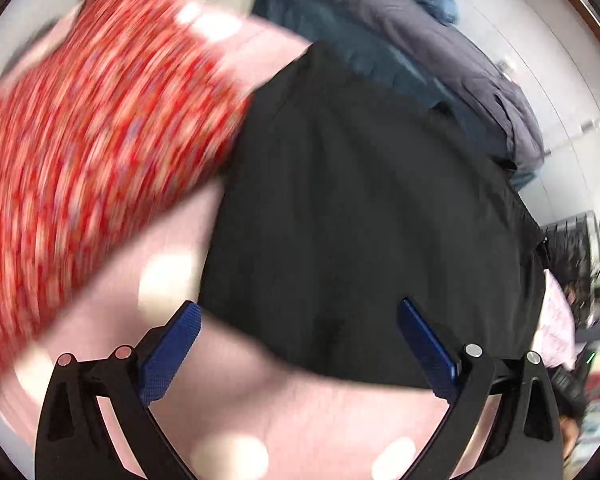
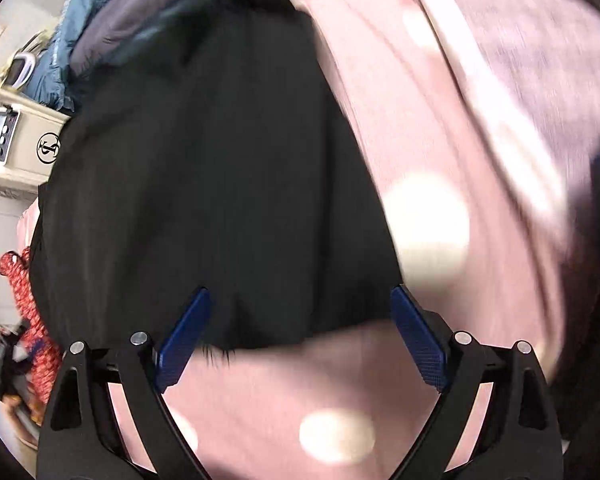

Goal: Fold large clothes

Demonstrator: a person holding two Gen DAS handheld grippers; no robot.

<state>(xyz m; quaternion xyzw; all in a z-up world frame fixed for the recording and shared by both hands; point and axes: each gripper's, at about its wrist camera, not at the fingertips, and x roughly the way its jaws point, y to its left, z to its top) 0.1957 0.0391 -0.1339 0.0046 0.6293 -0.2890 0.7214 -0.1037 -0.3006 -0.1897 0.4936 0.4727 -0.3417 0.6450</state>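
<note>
A large black garment [image 1: 360,216] lies spread on a pink sheet with white dots [image 1: 300,420]. My left gripper [image 1: 300,320] is open, its blue pads [image 1: 172,352] wide apart over the garment's near edge, holding nothing. In the right wrist view the same black garment [image 2: 220,184] fills the middle. My right gripper [image 2: 300,312] is open over its near hem, blue pads [image 2: 420,344] apart, and empty. Both views are motion-blurred.
A red patterned cloth [image 1: 92,152] lies left of the black garment and shows in the right wrist view [image 2: 32,320]. Blue and dark grey clothes [image 1: 400,52] are piled behind. A cream cabinet [image 2: 24,148] stands at the left. The pink sheet [image 2: 440,160] extends right.
</note>
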